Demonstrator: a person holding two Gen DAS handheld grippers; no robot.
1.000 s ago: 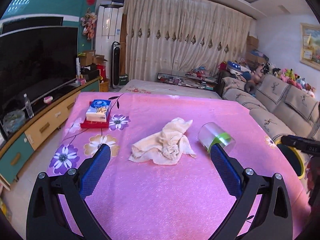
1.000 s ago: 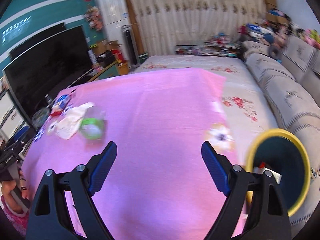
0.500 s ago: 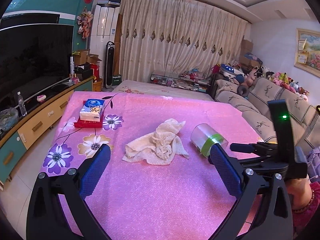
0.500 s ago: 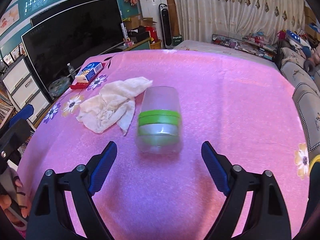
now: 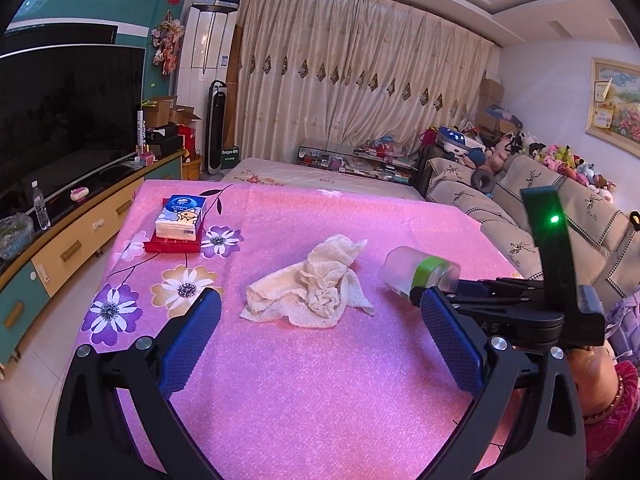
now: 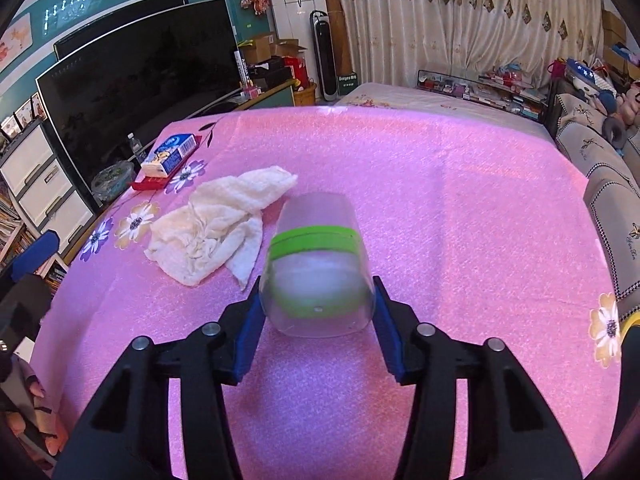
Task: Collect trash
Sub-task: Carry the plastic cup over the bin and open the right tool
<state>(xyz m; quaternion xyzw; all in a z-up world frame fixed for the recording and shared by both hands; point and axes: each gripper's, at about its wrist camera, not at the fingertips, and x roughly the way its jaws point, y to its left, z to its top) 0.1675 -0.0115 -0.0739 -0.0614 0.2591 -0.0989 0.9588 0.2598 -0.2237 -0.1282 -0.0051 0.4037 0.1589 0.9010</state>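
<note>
A pink glittery cloth covers the bench (image 6: 460,208). Left of the right gripper (image 6: 318,320) lies a crumpled cream towel (image 6: 216,228); its closing jaws flank a clear plastic cup (image 6: 316,264) with green band. The left gripper (image 5: 320,344) gapes empty.

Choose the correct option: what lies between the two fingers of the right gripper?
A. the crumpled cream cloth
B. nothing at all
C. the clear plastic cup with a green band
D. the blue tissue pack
C. In the right wrist view the clear plastic cup with a green band lies on its side between the closing fingers of the right gripper, while the cream cloth lies apart to the left.
</note>
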